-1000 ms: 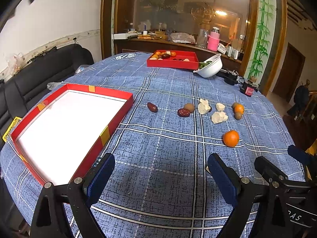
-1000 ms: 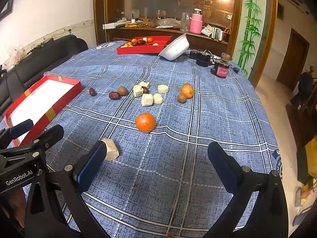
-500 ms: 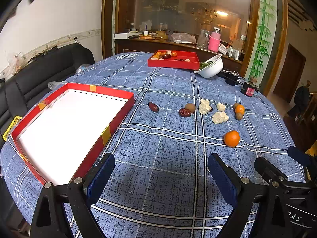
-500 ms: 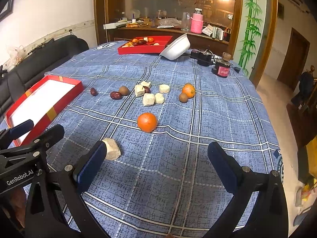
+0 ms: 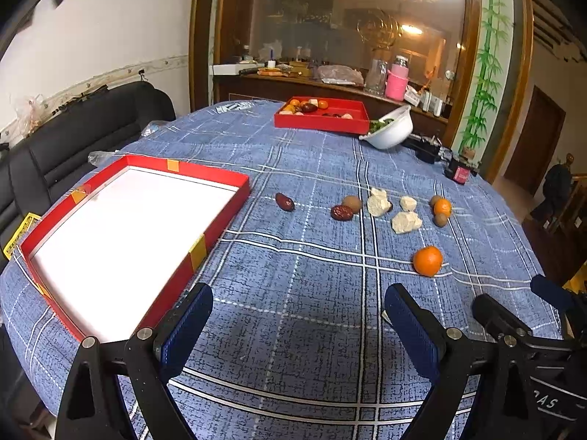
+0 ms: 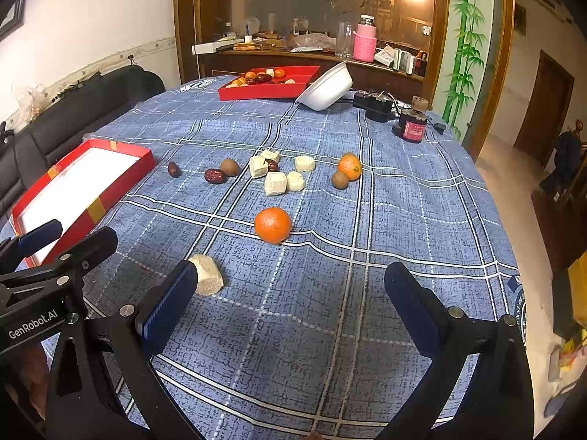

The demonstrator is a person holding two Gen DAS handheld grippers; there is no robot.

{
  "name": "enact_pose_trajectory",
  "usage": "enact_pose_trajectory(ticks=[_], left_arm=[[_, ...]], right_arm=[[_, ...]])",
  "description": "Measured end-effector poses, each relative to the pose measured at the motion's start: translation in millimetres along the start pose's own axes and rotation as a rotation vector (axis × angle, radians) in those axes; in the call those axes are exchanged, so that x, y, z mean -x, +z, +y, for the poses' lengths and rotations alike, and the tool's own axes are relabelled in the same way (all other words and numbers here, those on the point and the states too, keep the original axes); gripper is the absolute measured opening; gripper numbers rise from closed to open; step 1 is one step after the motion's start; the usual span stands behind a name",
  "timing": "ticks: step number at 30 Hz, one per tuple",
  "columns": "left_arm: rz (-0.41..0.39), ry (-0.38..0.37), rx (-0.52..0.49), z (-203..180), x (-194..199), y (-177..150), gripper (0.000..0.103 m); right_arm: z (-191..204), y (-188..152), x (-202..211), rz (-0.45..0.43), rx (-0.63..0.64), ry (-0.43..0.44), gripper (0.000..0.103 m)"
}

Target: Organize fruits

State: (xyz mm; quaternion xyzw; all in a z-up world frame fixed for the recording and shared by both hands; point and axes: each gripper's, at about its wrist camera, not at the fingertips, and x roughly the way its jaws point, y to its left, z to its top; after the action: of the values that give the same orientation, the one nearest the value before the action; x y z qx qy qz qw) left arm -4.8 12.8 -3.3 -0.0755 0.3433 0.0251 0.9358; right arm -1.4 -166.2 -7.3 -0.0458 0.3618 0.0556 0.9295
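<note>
Fruit lies scattered across my desk [image 6: 403, 220]: an orange [image 6: 272, 224] sits nearest, dates [image 6: 215, 175] and pale chunks [image 6: 275, 183] beyond. I see both the left tool [image 5: 299, 328] and right tool [image 6: 286, 300] spread, gripping nothing. The empty red tray [image 5: 220, 216] sits left.

A round orange [image 6: 272, 224] is sitting alone on the bench; beyond it, dark red dates [image 6: 215, 175], brown kiwis [image 6: 229, 167], pale cubes [image 6: 275, 183] and a smaller orange [image 6: 349, 167] are lying scattered; one pale chunk [image 6: 207, 279] is lying nearest.
</note>
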Motion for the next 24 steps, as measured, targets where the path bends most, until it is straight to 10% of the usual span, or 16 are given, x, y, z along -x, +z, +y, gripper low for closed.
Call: enact_pose_trajectory(ticks=[7, 20, 23, 24], left_arm=[[0.016, -0.019, 0.063, 22.1, -7.4, -2.6, 0.089], [0.148, -0.103, -0.110, -2.8, -29.3, -19.1, 0.078], [0.176, -0.124, -0.138, -15.0, -32.0, -20.0, 0.077], [0.184, -0.130, -0.148, -19.9, -34.7, -19.7, 0.074]], right_arm=[[-17.7, -7.9, -6.1, 0.006, -0.023, 0.054, 0.103], [-6.4, 24.6, -71.8, 0.105, 0.001, 0.135, 0.091], [-5.7, 31.7, -90.9, 0.143, 0.006, 0.110, 0.067], [-6.1, 32.1, -95.0, 0.159, 0.003, 0.122, 0.036]])
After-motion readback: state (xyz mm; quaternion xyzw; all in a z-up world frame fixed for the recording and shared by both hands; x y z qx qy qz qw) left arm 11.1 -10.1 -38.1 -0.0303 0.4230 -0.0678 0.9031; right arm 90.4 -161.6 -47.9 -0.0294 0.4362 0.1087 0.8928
